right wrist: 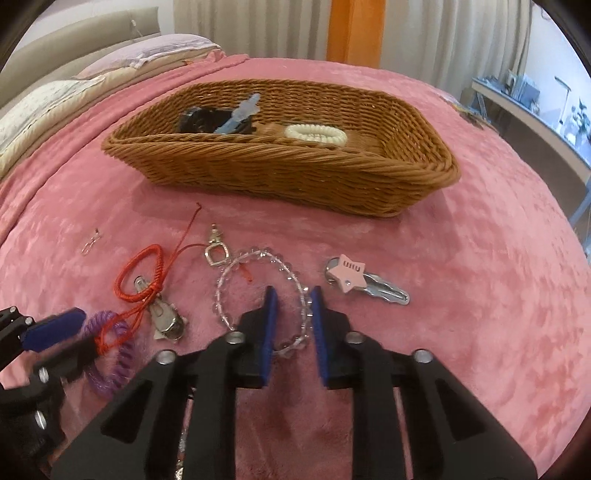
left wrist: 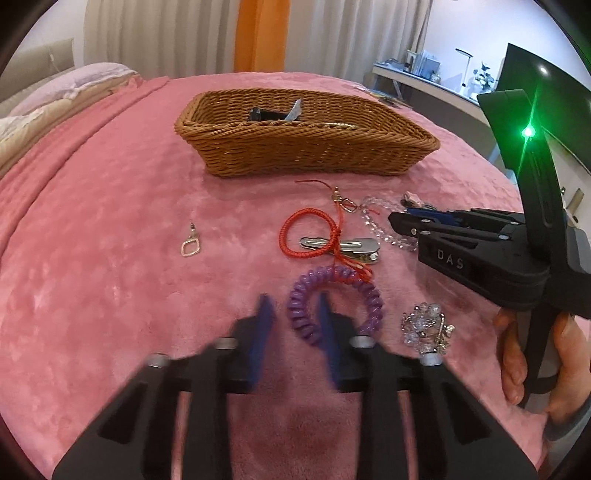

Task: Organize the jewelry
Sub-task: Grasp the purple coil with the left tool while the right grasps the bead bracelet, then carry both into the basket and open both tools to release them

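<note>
On the pink bed, the spread left gripper [left wrist: 291, 314] straddles the near-left rim of the purple coil bracelet [left wrist: 338, 301], while the equally spread right gripper [right wrist: 293, 317] straddles the clear bead bracelet [right wrist: 258, 295].

You are working in a home bedroom: a pink plush blanket [right wrist: 480, 258] is covering the bed, and pillows [right wrist: 74, 85] are lying against a padded beige headboard [right wrist: 74, 40] at its far end. Pale curtains [right wrist: 443, 33] are hanging behind, with an orange panel [right wrist: 356, 29] between them. Off to the right a desk [left wrist: 424, 79] is standing along the wall (small items on it are too blurred to name).
</note>
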### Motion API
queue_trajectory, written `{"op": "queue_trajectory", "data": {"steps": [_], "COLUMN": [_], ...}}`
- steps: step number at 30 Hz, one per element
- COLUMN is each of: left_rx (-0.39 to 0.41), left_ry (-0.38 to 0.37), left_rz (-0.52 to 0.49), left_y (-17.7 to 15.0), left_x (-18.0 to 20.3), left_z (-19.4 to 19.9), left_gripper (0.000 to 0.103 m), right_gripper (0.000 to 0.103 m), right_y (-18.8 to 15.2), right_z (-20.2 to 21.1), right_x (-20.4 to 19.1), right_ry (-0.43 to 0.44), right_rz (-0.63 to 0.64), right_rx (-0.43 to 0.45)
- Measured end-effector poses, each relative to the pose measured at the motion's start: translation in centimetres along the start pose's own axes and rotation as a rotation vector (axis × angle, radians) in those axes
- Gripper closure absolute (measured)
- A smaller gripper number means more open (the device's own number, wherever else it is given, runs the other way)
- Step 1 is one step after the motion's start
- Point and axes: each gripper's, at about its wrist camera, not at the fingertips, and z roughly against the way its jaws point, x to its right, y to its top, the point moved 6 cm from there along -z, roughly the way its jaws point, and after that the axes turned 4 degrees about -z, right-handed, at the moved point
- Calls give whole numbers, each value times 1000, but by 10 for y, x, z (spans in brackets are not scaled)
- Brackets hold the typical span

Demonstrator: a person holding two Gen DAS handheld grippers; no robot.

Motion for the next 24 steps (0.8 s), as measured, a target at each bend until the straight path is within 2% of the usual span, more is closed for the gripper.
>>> {"op": "queue_trajectory", "data": {"steps": [1,11,15,16,20,24], "left_rx": [3,66,114,118,143,170], "left_ry": [2,-27,-29,-25,-30,-59], "left_rz": [-1,32,29,25,7,25], "left_y": [0,0,4,5,10,20], "left_x": [0,-4,-3,-2,4,4], "left_z": [0,14,27,29,42,60], "left_gripper": [93,94,94,94,94,94], "right_gripper": [97,97,97,97,97,97], "right_y": [-1,-8,-10,-11,-15,-11], "right_z": [1,27,44,49,62,88], "right_x": [-1,7,10,11,17,14], "right_ry": [-6,60,126,177,269,292], "right_rz": [5,-58,-103,-129,-196,-210], "right_rx": [6,37,40,33,20,47]}}
